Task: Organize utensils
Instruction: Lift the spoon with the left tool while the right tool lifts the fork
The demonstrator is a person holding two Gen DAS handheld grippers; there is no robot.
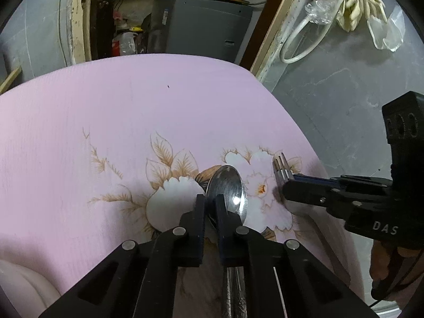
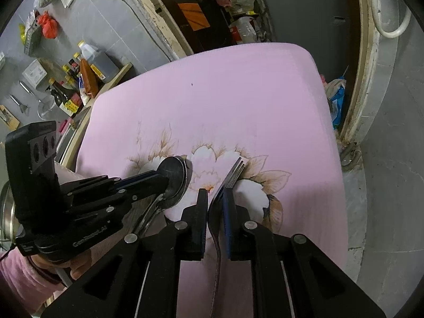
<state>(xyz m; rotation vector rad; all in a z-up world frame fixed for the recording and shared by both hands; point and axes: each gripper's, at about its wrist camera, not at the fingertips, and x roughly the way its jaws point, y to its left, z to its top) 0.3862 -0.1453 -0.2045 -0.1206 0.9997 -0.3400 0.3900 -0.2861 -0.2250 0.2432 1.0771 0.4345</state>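
Observation:
My left gripper point(image 1: 210, 202) is shut on a steel spoon point(image 1: 229, 185); its bowl sticks out past the fingertips and its handle runs back under the gripper. In the right wrist view the left gripper point(image 2: 161, 180) comes in from the left with the spoon point(image 2: 175, 177) above the pink table. My right gripper point(image 2: 215, 194) is shut on a steel fork point(image 2: 235, 171), tines pointing forward, handle trailing down between the fingers. In the left wrist view the right gripper point(image 1: 285, 185) comes in from the right with the fork point(image 1: 282, 169). Both utensils are over the flower print.
The pink table top point(image 1: 106, 111) has a flower print near its front; its right edge drops to a grey floor point(image 1: 331, 92). Sauce bottles point(image 2: 87, 71) stand on a ledge at the left. A metal pot rim point(image 2: 5, 212) is at the far left.

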